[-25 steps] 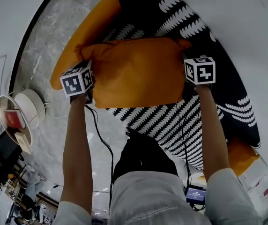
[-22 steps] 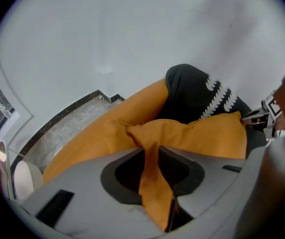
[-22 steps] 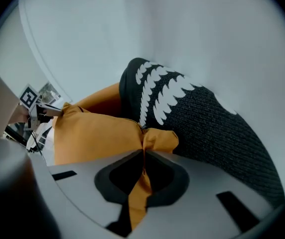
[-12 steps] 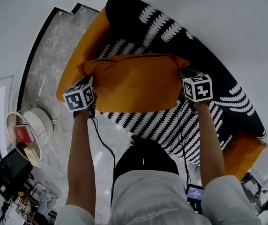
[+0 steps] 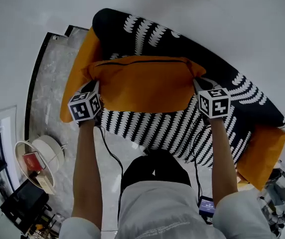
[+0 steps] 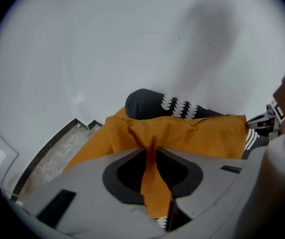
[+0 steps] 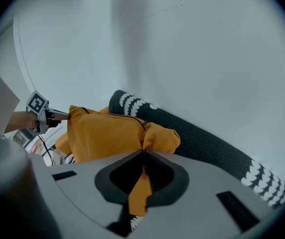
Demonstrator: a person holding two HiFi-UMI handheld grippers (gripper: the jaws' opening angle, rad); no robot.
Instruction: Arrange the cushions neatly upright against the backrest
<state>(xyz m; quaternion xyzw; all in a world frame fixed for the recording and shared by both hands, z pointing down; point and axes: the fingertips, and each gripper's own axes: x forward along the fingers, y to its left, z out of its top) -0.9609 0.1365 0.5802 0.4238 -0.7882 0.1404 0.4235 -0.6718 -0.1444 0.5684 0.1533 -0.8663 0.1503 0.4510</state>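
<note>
My left claw (image 6: 150, 152), jaws just now closing further, pinches the left corner of the orange cushion (image 5: 145, 83), held over the patterned sofa (image 5: 175, 128) seat before the backrest (image 5: 127, 29); my right claw (image 7: 143, 156) clamps its right corner

White wall (image 5: 207, 14), grey marble floor (image 5: 48, 68), round side table (image 5: 17, 153).

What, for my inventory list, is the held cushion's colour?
Plain orange; the cushion shows best in the head view.
</note>
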